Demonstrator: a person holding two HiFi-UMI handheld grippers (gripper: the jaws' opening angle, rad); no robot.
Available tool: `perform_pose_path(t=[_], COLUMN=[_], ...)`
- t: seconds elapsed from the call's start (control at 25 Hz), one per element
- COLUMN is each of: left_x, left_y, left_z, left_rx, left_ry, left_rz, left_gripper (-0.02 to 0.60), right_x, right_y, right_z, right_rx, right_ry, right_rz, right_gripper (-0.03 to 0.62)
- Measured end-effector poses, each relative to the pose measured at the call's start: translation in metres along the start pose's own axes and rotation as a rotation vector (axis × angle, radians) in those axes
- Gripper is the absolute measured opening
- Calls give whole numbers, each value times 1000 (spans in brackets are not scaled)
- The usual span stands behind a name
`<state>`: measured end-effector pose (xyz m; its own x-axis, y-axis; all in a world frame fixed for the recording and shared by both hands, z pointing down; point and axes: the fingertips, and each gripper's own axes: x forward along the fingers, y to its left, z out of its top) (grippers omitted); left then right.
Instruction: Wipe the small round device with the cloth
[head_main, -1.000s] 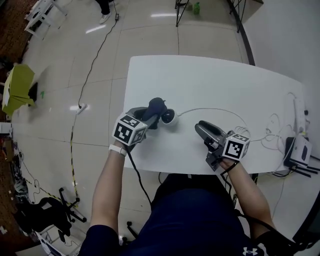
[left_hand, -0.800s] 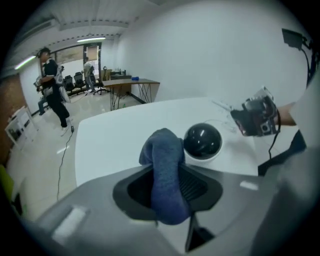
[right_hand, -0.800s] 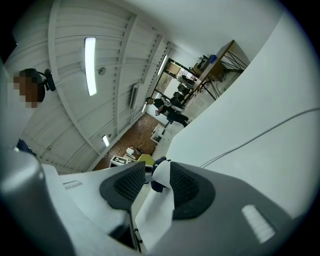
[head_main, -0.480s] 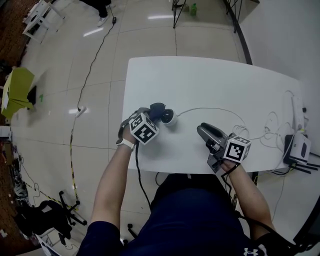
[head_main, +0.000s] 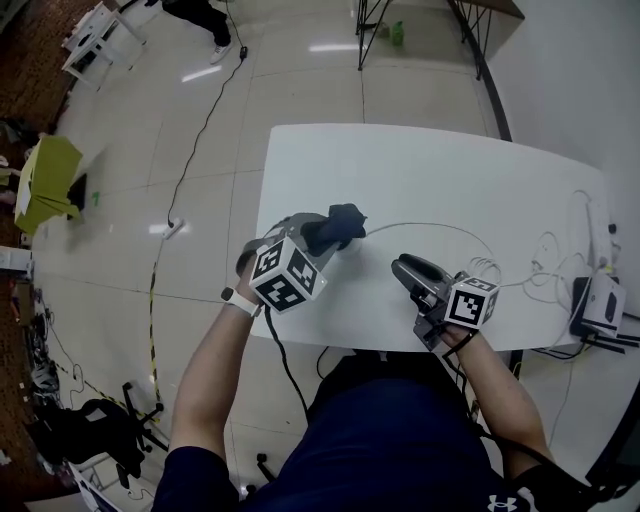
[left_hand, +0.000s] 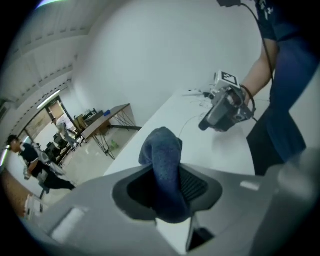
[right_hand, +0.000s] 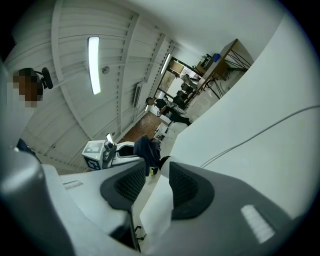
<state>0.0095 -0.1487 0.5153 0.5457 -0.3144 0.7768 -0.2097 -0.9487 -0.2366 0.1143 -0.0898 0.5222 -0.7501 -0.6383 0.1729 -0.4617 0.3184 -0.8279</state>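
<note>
My left gripper (head_main: 318, 234) is shut on a dark blue cloth (head_main: 337, 225), which bulges out past its jaws over the white table (head_main: 430, 170). In the left gripper view the cloth (left_hand: 163, 165) is pinched between the ribbed pads. The small round device lies under the cloth in the head view, so I cannot make it out; its thin cable (head_main: 425, 225) runs off to the right. My right gripper (head_main: 402, 266) rests low near the table's front edge, apart from the cloth. It is open, its jaws have just been closing a little, and nothing is between them (right_hand: 152, 182).
A tangle of white cables (head_main: 545, 255) and a white box (head_main: 600, 300) sit at the table's right end. The table's front edge is just below both grippers. Tiled floor with a black cord (head_main: 190, 130) lies to the left.
My left gripper has rolled, risen and shifted right with the cloth, which now covers the device that showed beside it before. The right gripper has stayed in place.
</note>
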Motion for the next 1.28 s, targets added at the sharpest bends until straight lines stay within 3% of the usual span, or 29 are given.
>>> perform_pose_path(t=[0.08,0.2,0.52,0.64,0.8,0.92,1.12,1.28], left_x=[11,24,43,55,77,92,111,116], left_y=[-1,8,38,41,30,21,18,20], left_z=[-4,-15,-37,-47,-68,-82,-93,-96], left_rx=[33,15,-23,6,102,220,432,524], left_ry=[31,54,52,88,158,219,272,287], left_rz=[-18,-39,-208,-253,-317,-336,-299,-214], left_gripper=[128,127,127,127,127,128,129,128], right_x=[3,2,-6,-6,-3,0,3,3], right_y=[4,7,3,1,-4,-6,-8,-5], right_z=[-5,-12,-32,-30,-28,-26,-26,-23], right_rx=[-1,3,49,60,81,91,91,81], right_ry=[11,21,28,15,-2,-2,12,20], right_rz=[8,9,-21,-22,-21,-21,-16,-10], right_gripper=[152,152,152,152,152,150,149,144])
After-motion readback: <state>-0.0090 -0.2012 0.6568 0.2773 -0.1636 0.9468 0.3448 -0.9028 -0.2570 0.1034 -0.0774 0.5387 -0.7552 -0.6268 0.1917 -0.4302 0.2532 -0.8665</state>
